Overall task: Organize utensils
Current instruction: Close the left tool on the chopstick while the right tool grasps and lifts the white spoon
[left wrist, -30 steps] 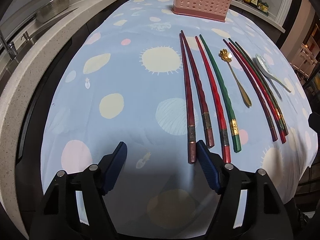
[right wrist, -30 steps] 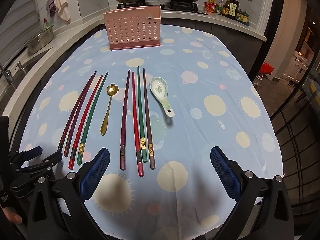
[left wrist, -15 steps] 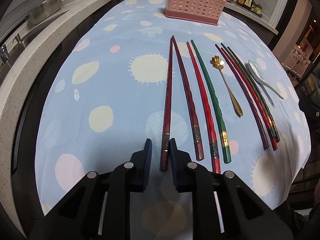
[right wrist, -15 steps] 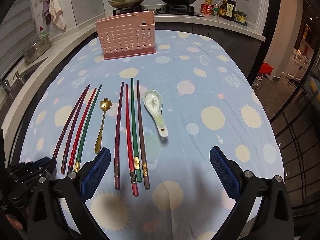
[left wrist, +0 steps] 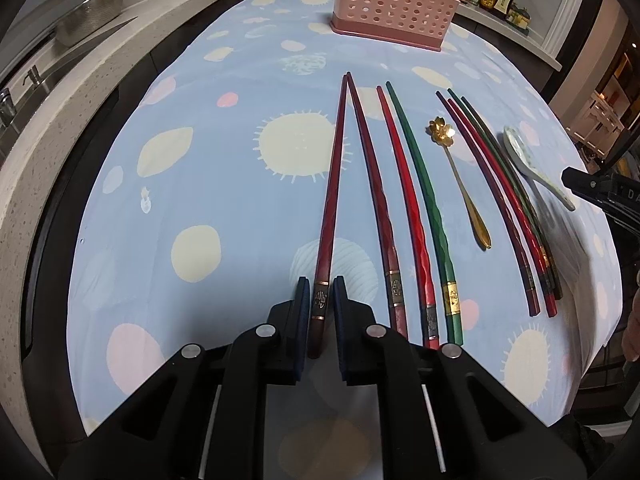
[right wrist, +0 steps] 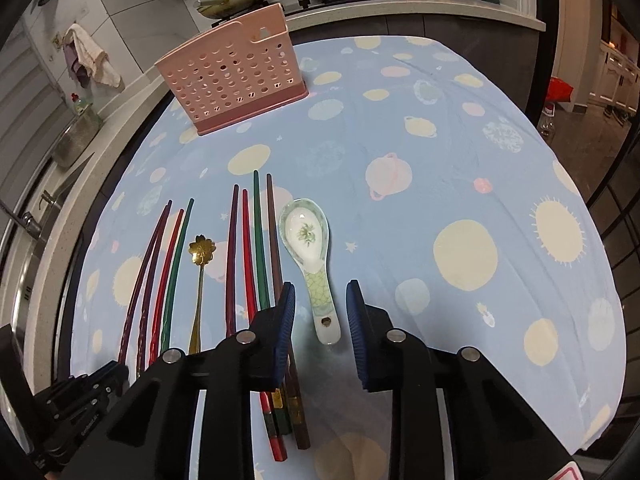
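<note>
Just changed: a second ago my left gripper [left wrist: 321,312] stood wide open with the dark red wooden chopstick [left wrist: 330,216] beside its right finger; now both blue pads are clenched on that stick's thick near end, at the brass band
Meaning for the task: I judge the first utensil is secured and the pick-up can begin; nothing sits in the holder yet as far as I can see
Left gripper: grasping the dark red wooden chopstick, whose butt end shows between the pads
Right gripper [right wrist: 321,320]: a second ago well open above bare cloth, now narrowed and straddling the handle of the white ceramic soup spoon [right wrist: 310,256]; there is still a gap on both sides, so it is released, not gripping
Chopstick axis: long axis runs near to far, thick end toward me, thin tip pointing at the far pink perforated plastic utensil holder [left wrist: 394,2]; its tip meets the tip of its twin to the right
Chopstick place: leftmost of the row on the blue spotted cloth over the counter [left wrist: 224,184]
Spoon axis: handle near, bowl far, leaning slightly left
Others lying flat: gold flower-headed spoon [left wrist: 460,172] between the two chopstick groups
Next, I judge: lift the thick end, swing the stick upright, tip down into the holder
</note>
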